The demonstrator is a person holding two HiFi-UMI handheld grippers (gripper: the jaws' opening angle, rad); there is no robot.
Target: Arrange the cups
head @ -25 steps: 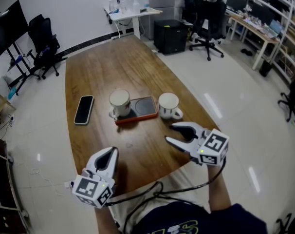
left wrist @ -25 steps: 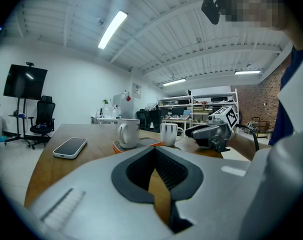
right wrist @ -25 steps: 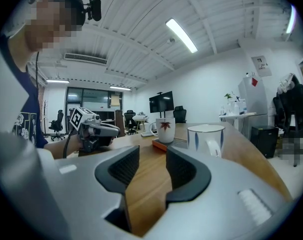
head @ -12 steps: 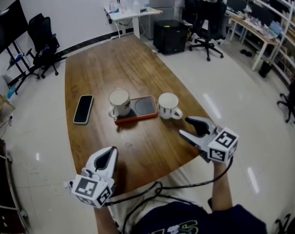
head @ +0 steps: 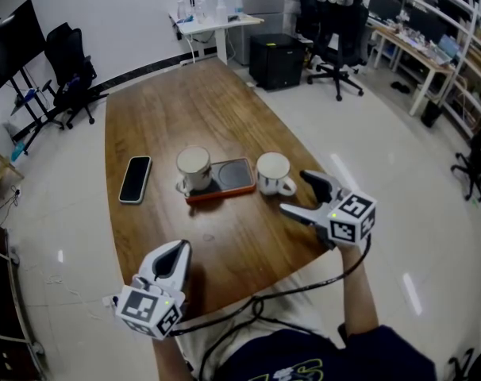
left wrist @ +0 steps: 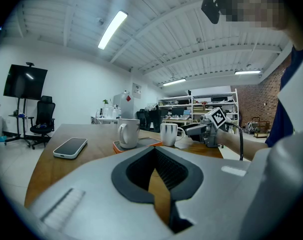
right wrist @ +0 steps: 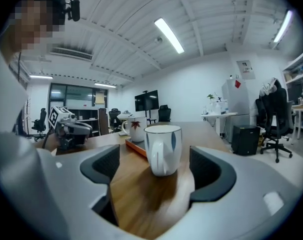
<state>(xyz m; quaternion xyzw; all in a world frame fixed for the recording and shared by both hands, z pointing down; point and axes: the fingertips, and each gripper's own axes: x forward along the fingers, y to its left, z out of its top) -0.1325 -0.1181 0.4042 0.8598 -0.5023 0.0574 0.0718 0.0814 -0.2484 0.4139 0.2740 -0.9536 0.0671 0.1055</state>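
Right tool (head: 294,191) has just swung in toward the white cup (head: 273,170) beside the orange tray (head: 234,175) on the desk (head: 185,109), its jaws opening wide. The cup stands before them, not yet touched. A grasp looks next. Left tool (head: 178,250) rests closed, empty.

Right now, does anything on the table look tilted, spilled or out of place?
Nothing is spilled or damaged; both mugs stand upright. One mismatch: the leaf-printed mug sits on the orange tray's left end, while the blue-marked mug stands on the bare wooden table beside its right end. The phone lies flat, apart.
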